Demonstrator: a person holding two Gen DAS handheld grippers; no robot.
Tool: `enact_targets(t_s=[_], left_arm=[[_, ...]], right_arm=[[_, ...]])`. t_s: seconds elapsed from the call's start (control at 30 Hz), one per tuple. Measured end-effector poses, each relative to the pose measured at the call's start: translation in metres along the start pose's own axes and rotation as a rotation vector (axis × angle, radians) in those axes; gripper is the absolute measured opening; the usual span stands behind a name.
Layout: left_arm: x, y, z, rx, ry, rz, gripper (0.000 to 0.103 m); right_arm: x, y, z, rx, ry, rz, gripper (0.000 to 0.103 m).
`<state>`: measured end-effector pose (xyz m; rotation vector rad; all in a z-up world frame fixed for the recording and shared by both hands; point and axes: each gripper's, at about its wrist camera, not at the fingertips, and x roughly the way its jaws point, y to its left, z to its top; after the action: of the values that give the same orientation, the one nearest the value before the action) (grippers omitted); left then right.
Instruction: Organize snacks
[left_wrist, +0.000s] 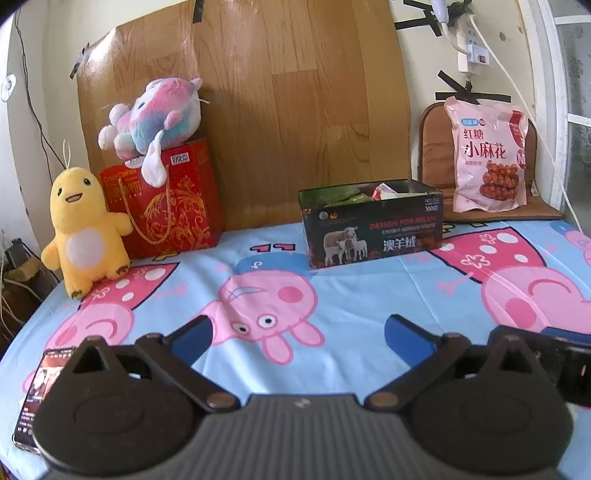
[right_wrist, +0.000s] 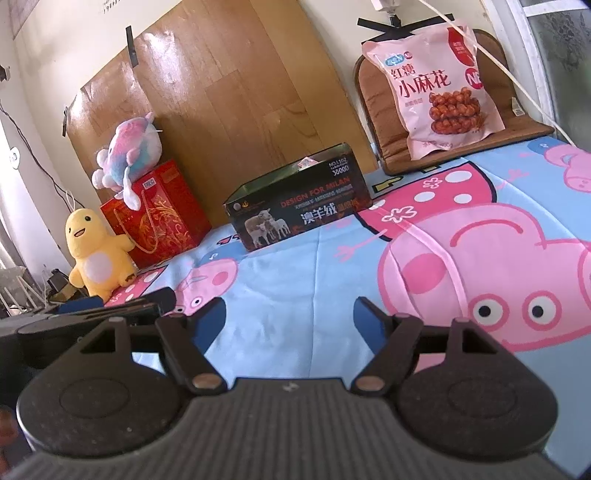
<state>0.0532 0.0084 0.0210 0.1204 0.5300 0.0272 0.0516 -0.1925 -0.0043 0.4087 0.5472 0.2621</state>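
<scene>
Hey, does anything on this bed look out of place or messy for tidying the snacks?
The pink snack bag sits apart from the black box, propped against the brown cushion rather than packed with the other packets. A phone lies near the bed's edge. Nothing looks spilled or torn; both grippers are open and empty.

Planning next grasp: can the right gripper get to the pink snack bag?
Probably yes: the right gripper is open and empty, with bare sheet leading to the pink snack bag, which leans unobstructed on a brown cushion.

Box (right_wrist: 295, 206) reads "DESIGN FOR MILAN", "3000D".
</scene>
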Motion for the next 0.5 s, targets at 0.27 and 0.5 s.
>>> enact_targets(t_s=[0.27,0.5], left_arm=[[-0.0062,0.0069,-0.0014,-0.032,0.022,-0.015,0.103],[-0.0108,0.0074,-0.0017,-0.024,0.013,-0.008,0.103]], right_arm=[[-0.0044,0.0017,-0.0022,0.029,0.015,0.012,0.079],[-0.0079,0.0064,-0.004,0.031,0.011,0.02,0.08]])
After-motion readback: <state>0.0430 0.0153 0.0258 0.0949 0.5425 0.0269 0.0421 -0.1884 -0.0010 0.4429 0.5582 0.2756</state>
